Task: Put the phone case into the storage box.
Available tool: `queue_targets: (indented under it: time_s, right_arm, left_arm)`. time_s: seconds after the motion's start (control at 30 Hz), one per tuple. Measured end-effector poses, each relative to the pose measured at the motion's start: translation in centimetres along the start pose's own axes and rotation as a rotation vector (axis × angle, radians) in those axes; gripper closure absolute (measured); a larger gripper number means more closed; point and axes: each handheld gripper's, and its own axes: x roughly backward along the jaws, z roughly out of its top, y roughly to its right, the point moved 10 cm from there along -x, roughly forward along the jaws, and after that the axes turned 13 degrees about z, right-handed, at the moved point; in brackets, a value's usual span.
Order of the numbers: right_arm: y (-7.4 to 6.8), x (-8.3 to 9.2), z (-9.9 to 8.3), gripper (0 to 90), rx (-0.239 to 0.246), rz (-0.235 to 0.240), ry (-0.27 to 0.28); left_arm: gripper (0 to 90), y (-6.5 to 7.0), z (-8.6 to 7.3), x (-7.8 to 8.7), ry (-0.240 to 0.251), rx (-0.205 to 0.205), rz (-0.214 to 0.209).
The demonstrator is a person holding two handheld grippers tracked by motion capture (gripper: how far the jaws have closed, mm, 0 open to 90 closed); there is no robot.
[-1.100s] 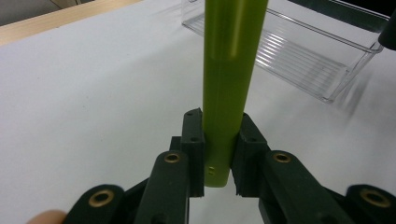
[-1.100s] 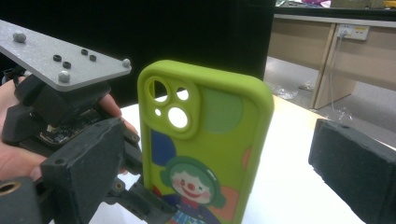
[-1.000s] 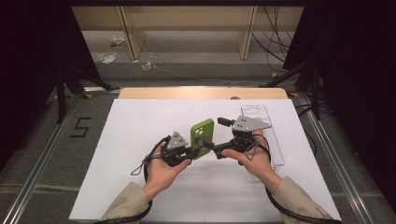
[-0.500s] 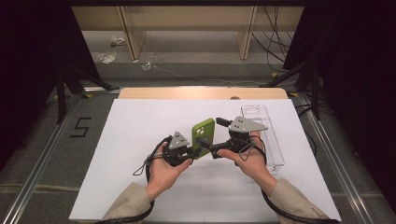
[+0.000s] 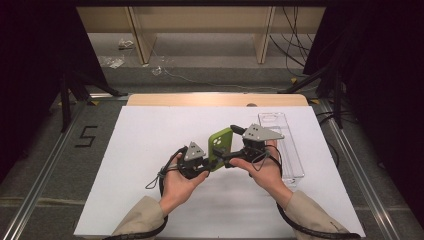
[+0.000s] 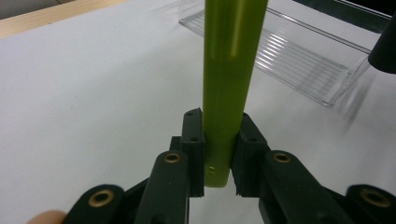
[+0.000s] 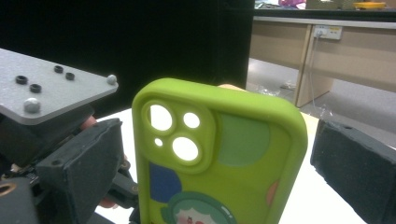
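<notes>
Two grippers meet at the green phone case [image 5: 220, 148], held upright above the white table [image 5: 125, 165], left of the clear tray [image 5: 295, 160]. The left gripper [image 6: 218, 154] stays clamped on its edge; the right gripper [image 7: 219, 154] has spread wide around it, suggesting a handover.

black "5" on grey floor [image 5: 87, 136]

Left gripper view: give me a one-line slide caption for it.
Left gripper clamps the bottom edge of an upright green phone case above the white table, clear plastic tray behind.
</notes>
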Motion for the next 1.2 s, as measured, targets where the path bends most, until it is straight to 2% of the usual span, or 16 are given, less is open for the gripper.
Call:
queue_targets:
  time_s: [1.2]
  right_arm:
    - [0.38,-0.79,-0.35,6.2,-0.016,-0.041,-0.004]
  left_arm:
    - [76.8,0.51,-0.07,-0.56,0.000,0.004,0.013]
